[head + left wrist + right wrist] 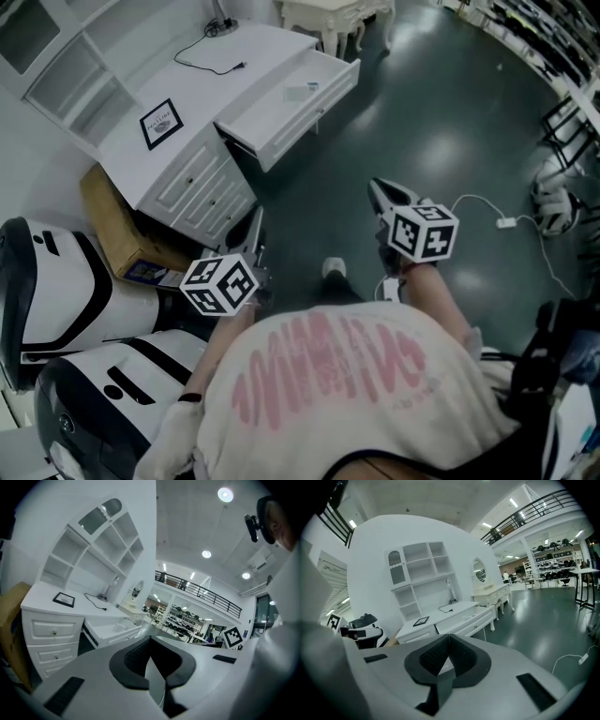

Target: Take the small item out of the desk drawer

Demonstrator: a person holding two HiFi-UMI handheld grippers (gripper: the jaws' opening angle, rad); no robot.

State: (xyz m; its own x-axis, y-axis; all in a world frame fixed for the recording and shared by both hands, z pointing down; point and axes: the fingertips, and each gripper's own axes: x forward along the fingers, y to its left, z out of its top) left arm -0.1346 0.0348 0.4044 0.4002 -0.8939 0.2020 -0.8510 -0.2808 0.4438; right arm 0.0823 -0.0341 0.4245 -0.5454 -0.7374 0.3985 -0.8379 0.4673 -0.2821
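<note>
At the far left of the head view sit rounded white-and-black machine shells point(56, 281) and a brown cardboard box point(111, 223), tucked against the white wooden desk point(192, 89), whose top carries a small black-framed picture point(160, 123) and a thin black cable point(211, 59). Further right, the desk's white drawer point(319, 105) is already pulled out, and the small pale flat item point(302, 91) lies inside it on the drawer floor, untouched; what it is cannot be made out. Nearer the person, the left gripper point(255, 225) hangs low over the dark floor, well apart from the drawer, its jaws together with nothing between them, as the left gripper view point(150, 638) shows. To its right the right gripper point(377, 187) is likewise closed and empty point(449, 637), pointing roughly toward the desk from a distance. So the opening step looks done, while the approach, the reach into the drawer, the grasp and the lift-out are all left to do; a jaw pair must part first.
</note>
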